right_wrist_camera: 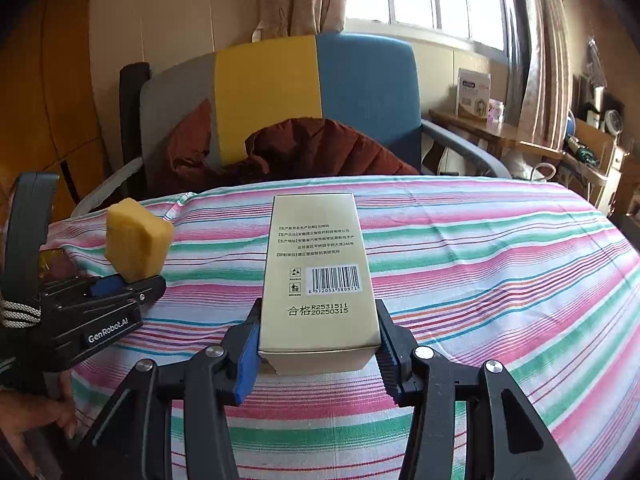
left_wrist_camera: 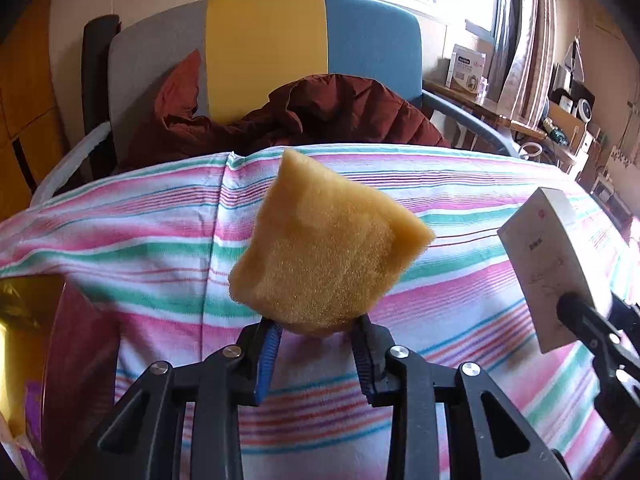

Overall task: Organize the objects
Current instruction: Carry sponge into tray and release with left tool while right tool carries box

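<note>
Left gripper (left_wrist_camera: pixel 316 330) is pinching the sponge (left_wrist_camera: pixel 326 248) and right gripper (right_wrist_camera: pixel 318 354) is clamping the box (right_wrist_camera: pixel 320 276), both lifted over the striped cloth (right_wrist_camera: pixel 500 264), probably for carrying off to sort.

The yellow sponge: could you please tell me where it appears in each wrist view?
Left wrist: yellow sponge at centre, held in the left gripper.
Right wrist: sponge at left edge, in that same gripper.
Shared landmark: the chair's yellow panel.

Striped cloth (right_wrist_camera: pixel 480 240) covers whole support surface; nothing seen resting directly on it.
</note>
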The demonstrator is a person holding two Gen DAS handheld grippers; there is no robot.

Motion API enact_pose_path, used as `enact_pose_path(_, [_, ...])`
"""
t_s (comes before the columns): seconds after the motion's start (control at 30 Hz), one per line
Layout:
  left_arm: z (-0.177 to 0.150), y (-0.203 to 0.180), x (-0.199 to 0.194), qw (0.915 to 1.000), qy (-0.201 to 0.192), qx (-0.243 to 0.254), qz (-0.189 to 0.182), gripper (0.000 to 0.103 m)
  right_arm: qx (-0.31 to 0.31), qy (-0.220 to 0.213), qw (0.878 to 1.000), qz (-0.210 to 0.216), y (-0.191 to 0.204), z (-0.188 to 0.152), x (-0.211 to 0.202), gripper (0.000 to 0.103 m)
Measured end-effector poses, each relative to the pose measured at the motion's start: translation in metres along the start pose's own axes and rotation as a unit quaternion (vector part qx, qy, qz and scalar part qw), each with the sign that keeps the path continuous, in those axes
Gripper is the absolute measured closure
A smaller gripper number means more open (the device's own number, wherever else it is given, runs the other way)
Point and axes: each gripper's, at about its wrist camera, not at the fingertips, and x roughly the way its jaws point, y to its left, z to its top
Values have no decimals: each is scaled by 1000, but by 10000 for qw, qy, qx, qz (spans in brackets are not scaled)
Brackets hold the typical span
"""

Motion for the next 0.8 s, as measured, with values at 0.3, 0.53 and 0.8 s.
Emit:
enact_pose_path(0.3, [-28, 6, -55, 9987, -121, -181, -460, 70, -213, 105, 9997, -87, 7, -1, 8, 53])
enact_pose_path(0.53, [-45, 19, -107, 9956, -196, -436, -803, 70, -156, 33, 9998, -89, 4, -3, 3, 53])
enact_pose_path(0.8, [-57, 80, -153, 9879, -242, -1274, -847, 70, -361, -17, 9993, -121, 11, -4, 0, 53])
